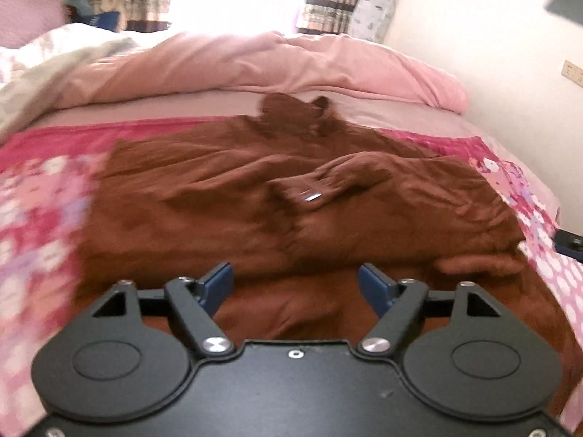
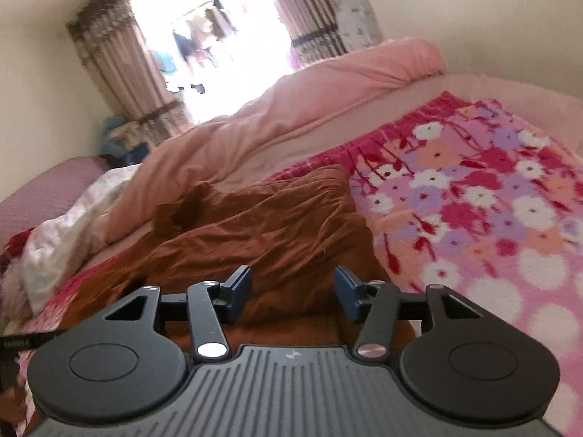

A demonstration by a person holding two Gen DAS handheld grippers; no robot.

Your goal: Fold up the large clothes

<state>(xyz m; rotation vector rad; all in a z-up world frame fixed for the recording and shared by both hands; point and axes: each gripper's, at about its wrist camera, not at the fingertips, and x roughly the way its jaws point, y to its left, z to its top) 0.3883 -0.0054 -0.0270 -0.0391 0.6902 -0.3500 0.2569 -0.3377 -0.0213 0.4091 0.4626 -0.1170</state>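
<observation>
A large brown garment (image 1: pixel 226 196) lies spread and wrinkled on a pink floral blanket (image 1: pixel 36 211) on the bed, collar at the far end, one sleeve with a shiny cuff button (image 1: pixel 309 196) folded across its middle. My left gripper (image 1: pixel 295 280) is open and empty just above the garment's near part. My right gripper (image 2: pixel 293 289) is open and empty over the garment's (image 2: pixel 262 229) right near edge, next to the floral blanket (image 2: pixel 473 200). The tip of the right gripper shows at the right edge of the left wrist view (image 1: pixel 570 244).
A pink duvet (image 1: pixel 262 65) is bunched across the far side of the bed, with a white patterned quilt (image 1: pixel 43 69) at the left. Curtains (image 2: pixel 120 69) and a bright window stand behind. A wall (image 1: pixel 492 54) runs along the right.
</observation>
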